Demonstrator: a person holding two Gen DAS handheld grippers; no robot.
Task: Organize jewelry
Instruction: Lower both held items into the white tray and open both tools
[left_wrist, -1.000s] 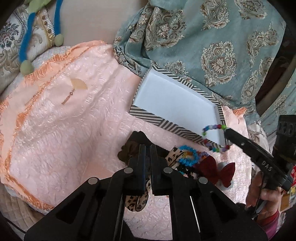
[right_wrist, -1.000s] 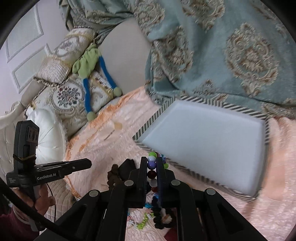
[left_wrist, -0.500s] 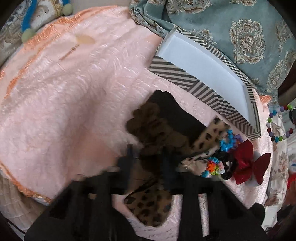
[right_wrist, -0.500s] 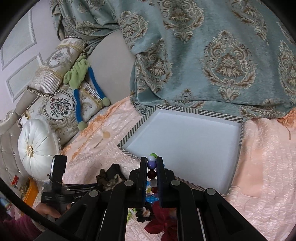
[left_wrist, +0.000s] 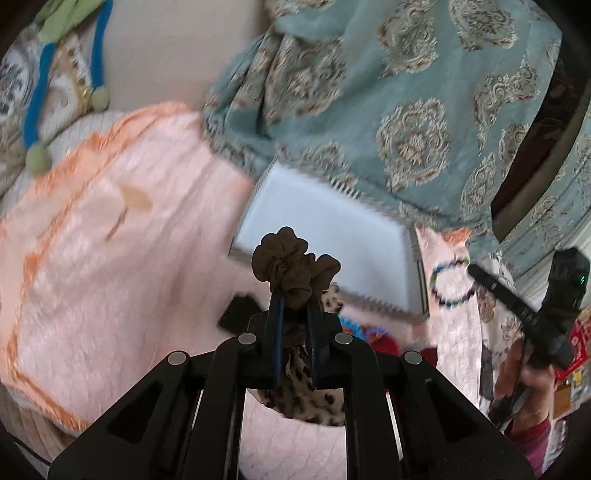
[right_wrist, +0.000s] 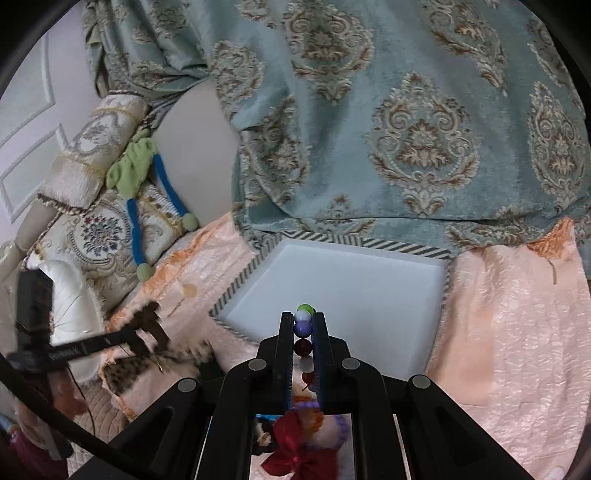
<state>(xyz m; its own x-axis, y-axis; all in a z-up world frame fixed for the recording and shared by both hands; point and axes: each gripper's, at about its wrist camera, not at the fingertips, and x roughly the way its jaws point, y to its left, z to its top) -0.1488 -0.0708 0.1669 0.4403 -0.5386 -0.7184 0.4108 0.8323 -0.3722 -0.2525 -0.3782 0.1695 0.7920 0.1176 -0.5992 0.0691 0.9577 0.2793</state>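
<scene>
Grippers both carry things: left gripper (left_wrist: 295, 295) pinches a brown scrunchie (left_wrist: 293, 264), right gripper (right_wrist: 303, 325) pinches a bead bracelet (right_wrist: 303, 325), frame centre. Next, I think, release both above the white box (right_wrist: 354, 280).

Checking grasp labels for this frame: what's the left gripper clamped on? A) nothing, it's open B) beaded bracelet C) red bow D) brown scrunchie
D: in the left wrist view the left gripper is shut on the brown scrunchie, which bunches out above the fingertips; the beaded bracelet sits in the right gripper instead, above the striped box.
</scene>
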